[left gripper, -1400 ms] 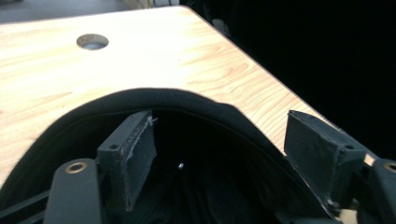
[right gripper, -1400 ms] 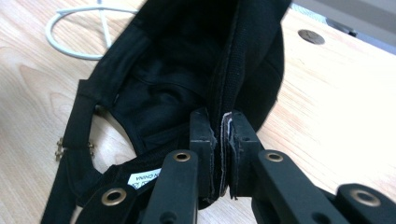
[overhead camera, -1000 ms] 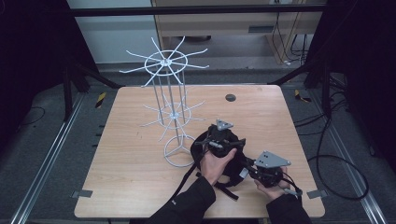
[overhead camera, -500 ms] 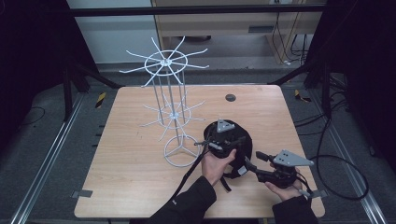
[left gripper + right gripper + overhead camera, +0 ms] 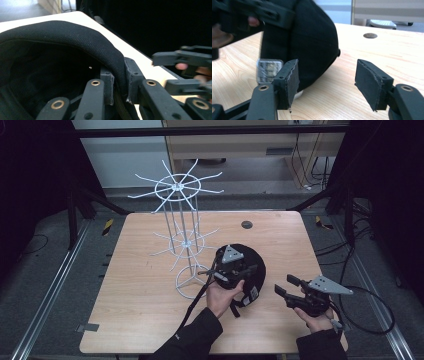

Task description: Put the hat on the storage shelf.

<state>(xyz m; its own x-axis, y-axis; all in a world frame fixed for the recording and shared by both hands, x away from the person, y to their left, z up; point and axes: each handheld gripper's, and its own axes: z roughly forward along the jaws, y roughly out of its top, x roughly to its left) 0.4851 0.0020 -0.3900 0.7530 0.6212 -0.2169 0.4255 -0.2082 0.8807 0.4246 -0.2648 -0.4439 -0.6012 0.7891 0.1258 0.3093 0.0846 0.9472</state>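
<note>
A black cap (image 5: pixel 254 270) lies on the wooden table (image 5: pixel 140 290), right of a white wire rack (image 5: pixel 182 240). My left gripper (image 5: pixel 231 268) sits over the cap's near side. In the left gripper view its jaws (image 5: pixel 119 86) have just been closing and now pinch the cap's padded rim (image 5: pixel 75 37). My right gripper (image 5: pixel 285 287) is off to the right of the cap, apart from it. Its jaws have just been opening, and in the right gripper view they stand wide (image 5: pixel 327 85) with only table between them. The cap (image 5: pixel 312 42) rises just beyond its left pad.
A small silvery label (image 5: pixel 268 68) hangs at the cap's lower edge. A dark round grommet (image 5: pixel 246 224) sits near the table's far edge. The table's right edge (image 5: pixel 325 285) runs close by the right hand. Cables lie on the floor at the right.
The right gripper has opened, let go of the cap and drawn away to the right. The left gripper has shut on the cap's rim, and the cap has shifted slightly.
</note>
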